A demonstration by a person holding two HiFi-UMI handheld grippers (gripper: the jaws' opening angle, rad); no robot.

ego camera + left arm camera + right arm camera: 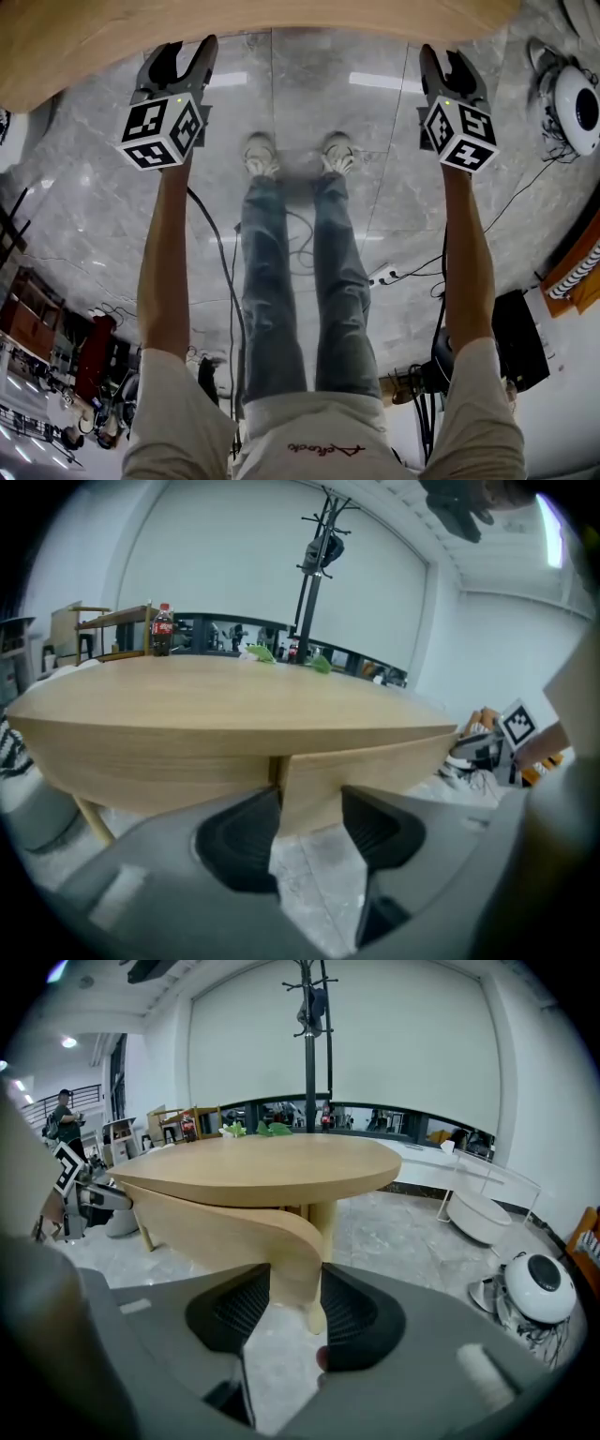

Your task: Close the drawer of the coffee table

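Observation:
The round wooden coffee table (216, 700) fills the top of the head view (112, 47). Its curved wooden drawer front (375, 766) stands swung out from under the top. My left gripper (309, 832) is open, and the left end of that panel shows in the gap just beyond its black pads (239, 841). My right gripper (295, 1307) is open too, with the panel's rounded right end (295, 1255) in its gap; no pad visibly presses on it. In the head view the left gripper (185, 54) and the right gripper (450, 67) both reach the table's edge.
The person's legs and shoes (300, 155) stand on the grey marble floor between my arms. A cola bottle (162, 630) and green plants sit on the far side of the table. A coat stand (309, 1016), a low white table (478, 1213), a white round appliance (577, 103) and floor cables are nearby.

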